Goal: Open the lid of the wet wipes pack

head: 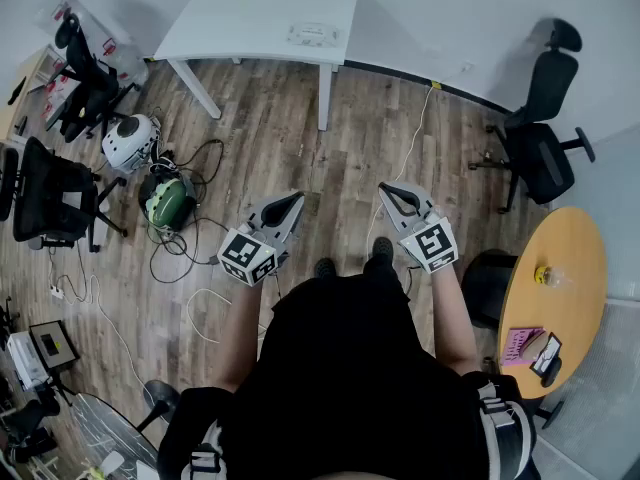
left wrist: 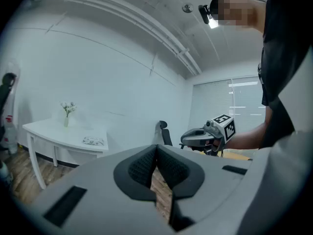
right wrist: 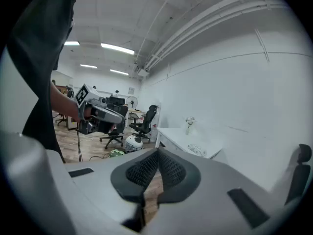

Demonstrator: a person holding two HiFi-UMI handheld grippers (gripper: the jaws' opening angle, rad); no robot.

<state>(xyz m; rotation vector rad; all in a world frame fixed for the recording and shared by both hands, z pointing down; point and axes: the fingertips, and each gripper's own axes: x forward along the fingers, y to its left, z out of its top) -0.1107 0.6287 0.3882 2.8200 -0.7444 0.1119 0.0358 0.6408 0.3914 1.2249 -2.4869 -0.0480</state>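
The left hand-held gripper (head: 285, 206) and the right hand-held gripper (head: 397, 197) were both closed and empty. The wet wipes pack (head: 312, 35) lay well apart on the white bench (head: 225, 28), upper middle of the frame. I think it was better to approach first, then open one's jaws.

my head camera looks steeply down on the left gripper (head: 295, 199) and right gripper (head: 387, 191); each gripper camera looks roughly level along its jaws, both catching the distant white table (left wrist: 63, 133).
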